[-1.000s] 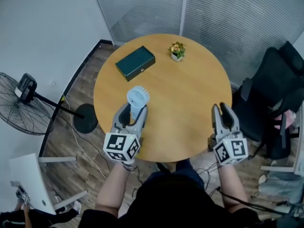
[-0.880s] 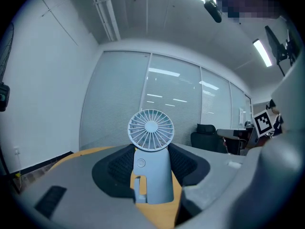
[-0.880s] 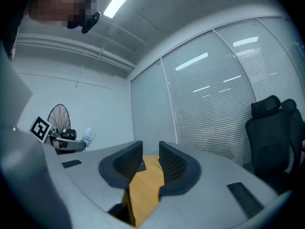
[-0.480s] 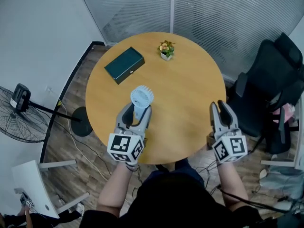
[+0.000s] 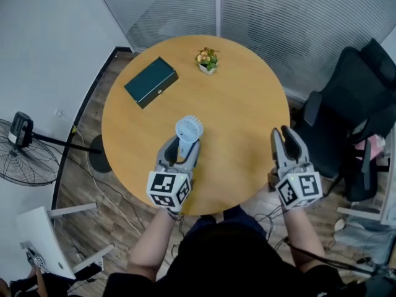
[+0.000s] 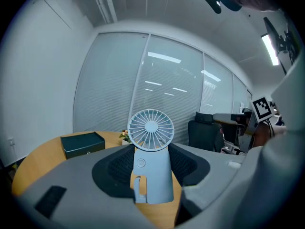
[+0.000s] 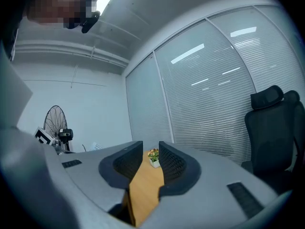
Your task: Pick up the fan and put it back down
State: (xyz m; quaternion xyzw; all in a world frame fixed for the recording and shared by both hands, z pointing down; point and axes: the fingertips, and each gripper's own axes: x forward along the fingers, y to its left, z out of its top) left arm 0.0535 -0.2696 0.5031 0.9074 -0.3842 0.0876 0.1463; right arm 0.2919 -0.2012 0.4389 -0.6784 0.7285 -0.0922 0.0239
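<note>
Fan (image 5: 189,130) stands upright over the table's (image 5: 247,91) middle, clamped in my left gripper (image 5: 182,146); whether it touches the wood, I cannot tell. My right gripper (image 5: 282,135), at the table's right edge, has its jaws apart and empty.

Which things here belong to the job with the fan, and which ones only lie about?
Job: small pale blue handheld fan, left tool gripping it, round wooden table.
Lying about: dark green rectangular box, small potted flowers, black pedestal fan, black office chair.
</note>
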